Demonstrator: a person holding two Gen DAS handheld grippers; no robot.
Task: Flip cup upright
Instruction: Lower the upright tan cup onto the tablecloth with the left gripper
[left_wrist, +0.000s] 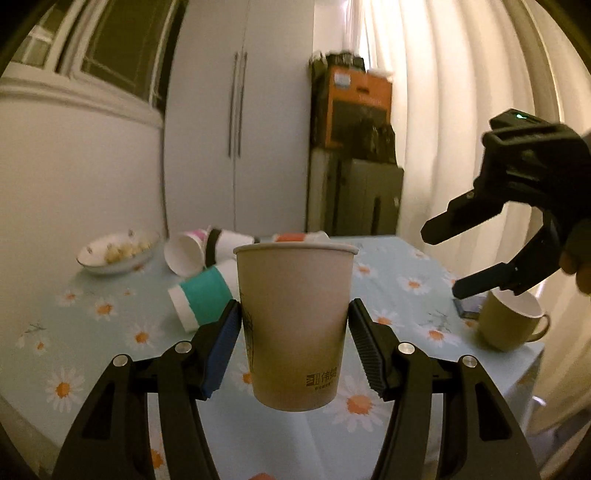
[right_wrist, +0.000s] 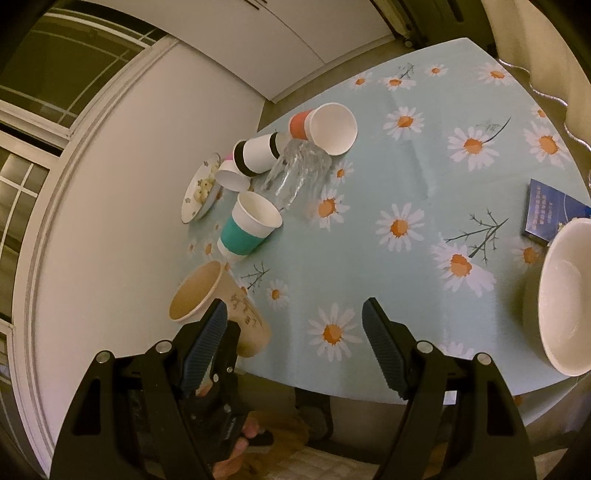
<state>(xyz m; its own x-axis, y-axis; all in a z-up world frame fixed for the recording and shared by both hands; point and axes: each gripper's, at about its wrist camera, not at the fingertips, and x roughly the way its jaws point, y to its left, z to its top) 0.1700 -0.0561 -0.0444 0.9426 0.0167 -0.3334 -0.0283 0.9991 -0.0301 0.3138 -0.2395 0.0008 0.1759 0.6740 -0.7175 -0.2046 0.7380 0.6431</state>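
Left gripper (left_wrist: 293, 332) is clamping the upright cup (left_wrist: 295, 325) above the table (left_wrist: 399, 258); right gripper (right_wrist: 295, 343) is hanging wide open, holding nothing.

The white bowl (right_wrist: 567, 295) is cut off by the right edge of the right wrist view. The blue booklet (right_wrist: 546, 216) tucks partly behind it, print too small to read. Contents of the far plate (left_wrist: 116, 253) are blurred. The far orange-banded cup (left_wrist: 295, 237) hides behind the brown paper cup (left_wrist: 295, 325).
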